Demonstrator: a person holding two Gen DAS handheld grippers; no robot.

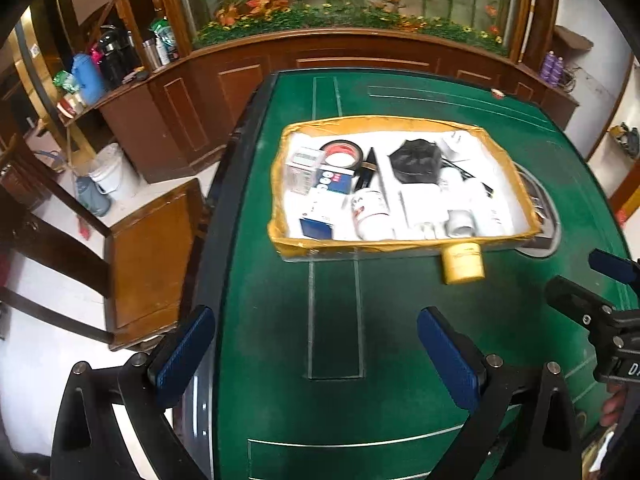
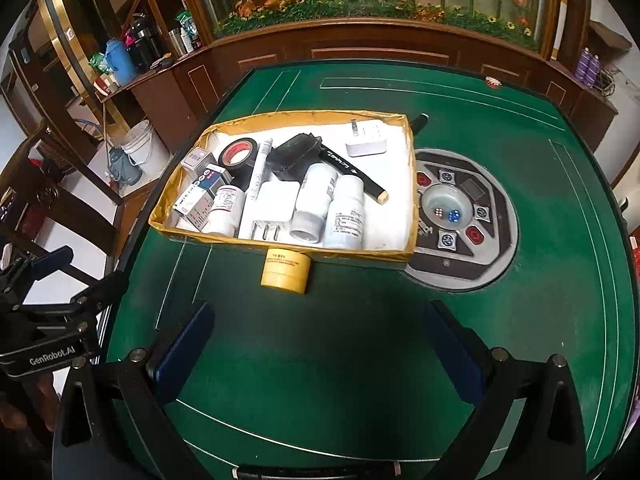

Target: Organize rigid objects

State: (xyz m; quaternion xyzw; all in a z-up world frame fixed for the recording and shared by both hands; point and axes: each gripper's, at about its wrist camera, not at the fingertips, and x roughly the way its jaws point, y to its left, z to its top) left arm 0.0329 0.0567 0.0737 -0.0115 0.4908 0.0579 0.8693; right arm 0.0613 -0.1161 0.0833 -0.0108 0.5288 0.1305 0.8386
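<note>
A shallow cardboard tray (image 2: pixel 280 246) with yellow-taped walls and a white floor sits on the green table (image 2: pixel 360 340). Inside lie white bottles (image 2: pixel 347 213), a black tape roll (image 2: pixel 237 153), a black marker (image 2: pixel 352 170), a white plug (image 2: pixel 272 208), small boxes (image 2: pixel 194 200) and a black pouch (image 2: pixel 294 154). The same tray (image 1: pixel 400 245) shows in the left wrist view. A yellow tape roll (image 2: pixel 285 270) (image 1: pixel 462 262) stands on the felt just outside the tray's near wall. My left gripper (image 1: pixel 316 354) is open over bare felt. My right gripper (image 2: pixel 316 350) is open, short of the yellow roll.
A round dice console (image 2: pixel 460 216) is set into the table right of the tray. A wooden chair (image 1: pixel 148 264) stands off the table's left edge. A wooden cabinet (image 2: pixel 360 48) runs behind. The right gripper's body (image 1: pixel 592 312) shows at the left view's right edge.
</note>
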